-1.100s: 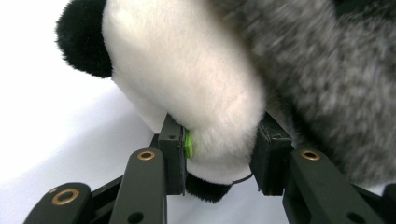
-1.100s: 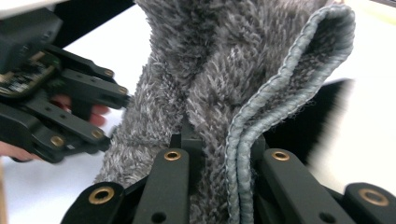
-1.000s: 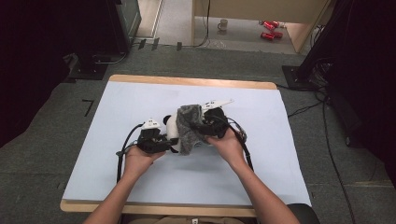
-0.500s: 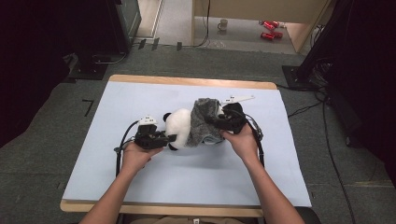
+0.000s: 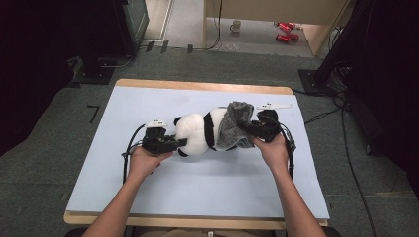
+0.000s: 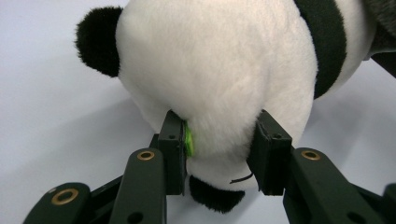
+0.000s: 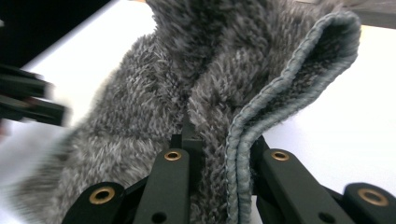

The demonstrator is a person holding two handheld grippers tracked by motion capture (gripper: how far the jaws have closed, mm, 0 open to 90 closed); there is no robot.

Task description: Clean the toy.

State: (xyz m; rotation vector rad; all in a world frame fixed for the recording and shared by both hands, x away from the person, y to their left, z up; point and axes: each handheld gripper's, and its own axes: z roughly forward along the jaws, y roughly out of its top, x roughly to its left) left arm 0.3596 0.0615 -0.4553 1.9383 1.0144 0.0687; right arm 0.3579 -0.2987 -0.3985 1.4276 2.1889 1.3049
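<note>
A black and white plush panda [image 5: 197, 133] lies on its side in the middle of the pale blue table [image 5: 197, 182]. My left gripper [image 5: 178, 143] is shut on the panda's white head [image 6: 219, 79], its pads pressing into the fur from both sides. A fuzzy grey cloth [image 5: 234, 126] drapes over the panda's right end. My right gripper [image 5: 247, 129] is shut on a fold of that grey cloth [image 7: 196, 84], with the stitched hem [image 7: 280, 88] between its jaws.
A small white strip [image 5: 274, 105] lies on the table behind the right hand. Cables [image 5: 127, 148] trail from both grippers across the mat. Beyond the table's far edge are a floor with a mug [image 5: 237, 24] and red cans [image 5: 284, 30].
My right gripper has pulled the grey cloth to the right, off the panda's head and upper body, uncovering the white and black plush. The left hand has stayed where it was.
</note>
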